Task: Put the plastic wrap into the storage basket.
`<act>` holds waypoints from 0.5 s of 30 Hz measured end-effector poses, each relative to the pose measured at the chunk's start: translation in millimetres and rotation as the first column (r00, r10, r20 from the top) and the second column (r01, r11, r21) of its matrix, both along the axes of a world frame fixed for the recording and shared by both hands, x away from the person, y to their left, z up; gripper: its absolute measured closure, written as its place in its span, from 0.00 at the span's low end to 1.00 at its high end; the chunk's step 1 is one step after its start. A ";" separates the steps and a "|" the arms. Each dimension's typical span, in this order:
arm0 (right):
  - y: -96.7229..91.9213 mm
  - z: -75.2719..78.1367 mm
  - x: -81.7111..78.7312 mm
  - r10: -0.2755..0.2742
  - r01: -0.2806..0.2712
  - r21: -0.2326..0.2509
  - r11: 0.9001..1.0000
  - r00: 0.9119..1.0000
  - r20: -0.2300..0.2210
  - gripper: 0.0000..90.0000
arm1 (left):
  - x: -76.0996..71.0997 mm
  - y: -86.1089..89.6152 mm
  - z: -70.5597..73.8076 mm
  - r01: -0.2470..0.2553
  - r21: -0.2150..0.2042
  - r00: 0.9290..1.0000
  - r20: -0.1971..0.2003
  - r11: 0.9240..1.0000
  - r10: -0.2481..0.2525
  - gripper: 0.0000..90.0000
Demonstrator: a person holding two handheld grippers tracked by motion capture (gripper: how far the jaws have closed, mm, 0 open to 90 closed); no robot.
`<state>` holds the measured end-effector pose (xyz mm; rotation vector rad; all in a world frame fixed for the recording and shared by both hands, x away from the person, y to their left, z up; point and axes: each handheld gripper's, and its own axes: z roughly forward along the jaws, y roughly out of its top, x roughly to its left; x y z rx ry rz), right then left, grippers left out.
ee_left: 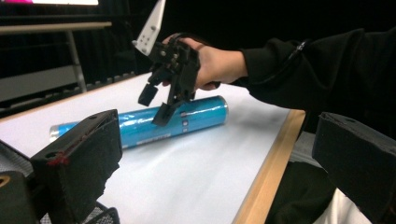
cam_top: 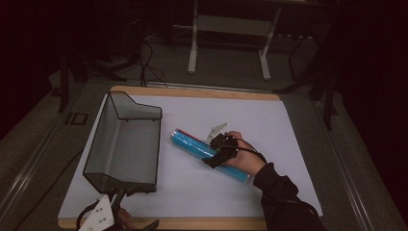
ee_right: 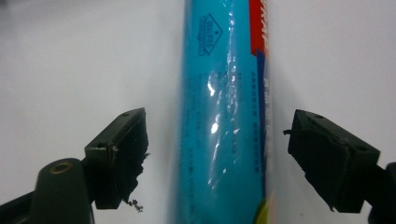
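Note:
A blue shiny tube (cam_top: 192, 147) with a red end lies slanted on the white mat (cam_top: 269, 130), right of a black wire mesh basket (cam_top: 98, 139). My right gripper (cam_top: 214, 161) hangs over the tube's middle, held in a hand with a dark sleeve. In the right gripper view the tube (ee_right: 224, 116) runs lengthwise between the two jaws of the right gripper (ee_right: 217, 154), and white mat shows in the gap on each side, so it stands open. My left gripper (cam_top: 134, 209) rests at the near edge by the basket, and in its own view the left gripper (ee_left: 219, 154) is open and empty.
The mat covers a wooden board whose near edge (ee_left: 271, 172) shows beside the person's arm. The basket's near end (ee_left: 102, 217) is just under the left jaw. A light metal frame (cam_top: 231, 29) stands on the floor beyond the table. Bare mat lies right of the tube.

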<state>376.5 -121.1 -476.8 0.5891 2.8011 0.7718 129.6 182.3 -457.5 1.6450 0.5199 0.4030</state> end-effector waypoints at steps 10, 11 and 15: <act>21.0 -10.2 13.8 -0.003 -0.004 -0.128 0.992 0.999 -0.051 0.27 | -1.9 -1.4 -0.6 -0.001 0.026 1.000 0.023 1.000 0.000 0.03; 25.5 -11.0 16.2 -0.005 -0.006 -0.163 0.987 0.998 -0.064 0.27 | -1.5 -1.5 -1.0 0.015 0.029 1.000 0.015 0.999 -0.015 0.03; 36.6 -20.4 23.5 -0.024 -0.004 -0.266 0.964 0.994 -0.103 0.29 | -0.7 -3.6 -2.2 0.024 0.046 1.000 0.010 0.999 -0.025 0.03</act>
